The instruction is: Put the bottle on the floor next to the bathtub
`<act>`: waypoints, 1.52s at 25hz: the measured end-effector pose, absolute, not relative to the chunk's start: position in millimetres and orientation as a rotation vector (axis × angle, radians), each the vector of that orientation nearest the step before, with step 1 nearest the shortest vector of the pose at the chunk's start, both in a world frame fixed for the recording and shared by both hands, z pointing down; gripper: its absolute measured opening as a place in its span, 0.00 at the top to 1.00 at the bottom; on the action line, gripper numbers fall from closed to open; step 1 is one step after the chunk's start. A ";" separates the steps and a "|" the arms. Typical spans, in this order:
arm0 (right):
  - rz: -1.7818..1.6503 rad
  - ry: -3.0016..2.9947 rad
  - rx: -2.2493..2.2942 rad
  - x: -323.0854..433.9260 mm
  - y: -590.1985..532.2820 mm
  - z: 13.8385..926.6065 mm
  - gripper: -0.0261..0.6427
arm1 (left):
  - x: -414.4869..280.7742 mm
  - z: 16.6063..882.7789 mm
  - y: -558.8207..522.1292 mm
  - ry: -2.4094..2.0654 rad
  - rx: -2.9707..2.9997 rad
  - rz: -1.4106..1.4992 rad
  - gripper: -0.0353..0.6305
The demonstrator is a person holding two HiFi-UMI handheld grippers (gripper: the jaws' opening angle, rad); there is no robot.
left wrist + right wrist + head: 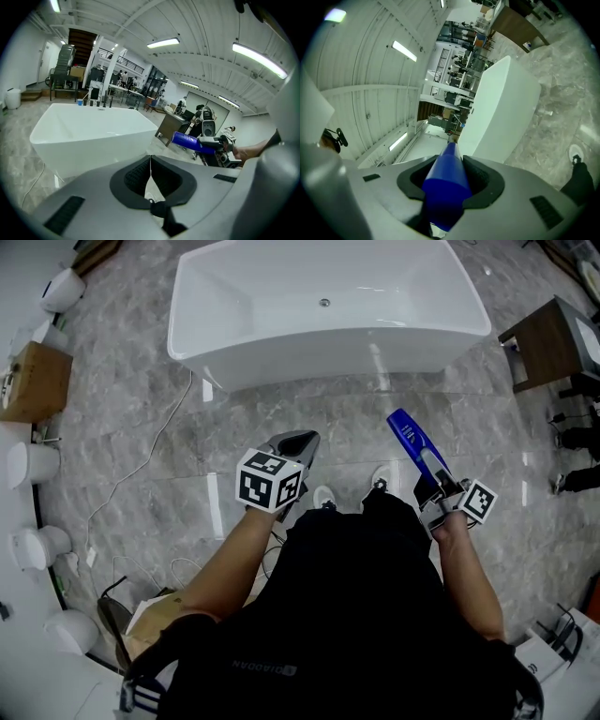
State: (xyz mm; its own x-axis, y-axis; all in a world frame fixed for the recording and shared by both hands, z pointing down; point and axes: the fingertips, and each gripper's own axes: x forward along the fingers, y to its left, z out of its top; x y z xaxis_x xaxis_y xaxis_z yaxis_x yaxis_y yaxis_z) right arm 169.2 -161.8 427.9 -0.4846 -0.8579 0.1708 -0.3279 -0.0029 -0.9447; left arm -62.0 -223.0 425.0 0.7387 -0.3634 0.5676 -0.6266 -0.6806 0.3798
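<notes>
The white bathtub [319, 354] stands on the grey marble floor at the top of the head view; it also fills the left of the left gripper view [93, 140] and shows in the right gripper view [501, 112]. My right gripper [428, 478] is shut on a blue bottle [411, 439], which sticks out past the jaws toward the tub. In the right gripper view the bottle [444, 187] fills the gap in the right gripper [451, 163]. It shows at the right of the left gripper view [192, 141]. My left gripper [298, 440] is shut and empty [150, 160], held above the floor short of the tub.
A wooden cabinet [548, 343] stands right of the tub, and another wooden unit [33, 381] at the left. White toilets [33, 465] line the left wall. A white cable [141, 465] trails over the floor. Someone's feet [577, 479] are at the right edge.
</notes>
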 end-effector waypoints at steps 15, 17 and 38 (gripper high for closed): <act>-1.845 1.878 -1.426 212.5 -251.5 529.4 0.71 | -48.8 500.3 -266.5 -0.877 2.216 0.723 0.92; -1.949 1.841 -1.410 215.3 -263.0 562.3 0.71 | -45.4 533.6 -265.2 -0.871 2.147 0.793 0.92; -2.229 3.040 -1.601 212.8 -372.5 921.3 0.70 | -20.1 809.5 -283.9 -0.849 1.749 1.008 0.92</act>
State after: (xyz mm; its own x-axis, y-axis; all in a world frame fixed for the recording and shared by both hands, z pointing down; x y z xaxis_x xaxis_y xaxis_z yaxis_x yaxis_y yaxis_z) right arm 212.8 -372.5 921.3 -0.3372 -0.0142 0.9413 -0.9021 0.2910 -0.3188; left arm -20.1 -283.9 809.5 0.4277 -0.1145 0.8966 -0.8642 -0.3426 0.3685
